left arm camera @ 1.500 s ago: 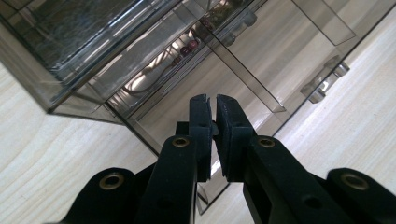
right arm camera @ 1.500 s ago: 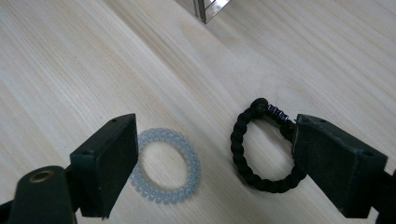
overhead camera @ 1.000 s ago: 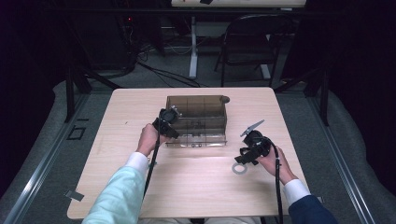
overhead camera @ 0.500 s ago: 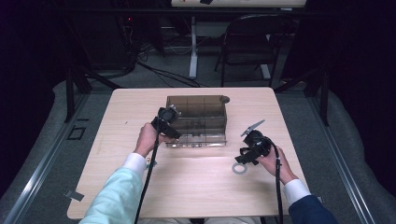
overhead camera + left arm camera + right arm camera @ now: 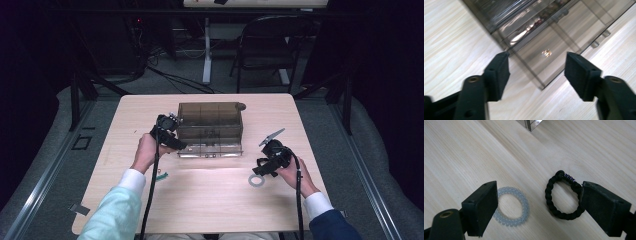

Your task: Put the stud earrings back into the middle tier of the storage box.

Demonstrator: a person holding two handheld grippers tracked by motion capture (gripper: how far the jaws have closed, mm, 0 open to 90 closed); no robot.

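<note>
Right hand-held gripper (image 5: 537, 207) open, straddling clear coil hair tie (image 5: 512, 206) and black braided bracelet (image 5: 564, 196): risk pinching both. Left hand-held gripper (image 5: 537, 72) open at smoked drawer organizer (image 5: 544, 32) corner: may shove it.

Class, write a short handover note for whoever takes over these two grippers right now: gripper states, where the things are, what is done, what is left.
Left gripper: open, empty, at the front left corner of the clear drawer box.
Right gripper: open, empty, above the table.
Clear coil hair tie and black braided bracelet lie side by side on the table between its jaws.
Done: nothing grasped yet.
Left: probably pick up each ring and put it in the box.
</note>
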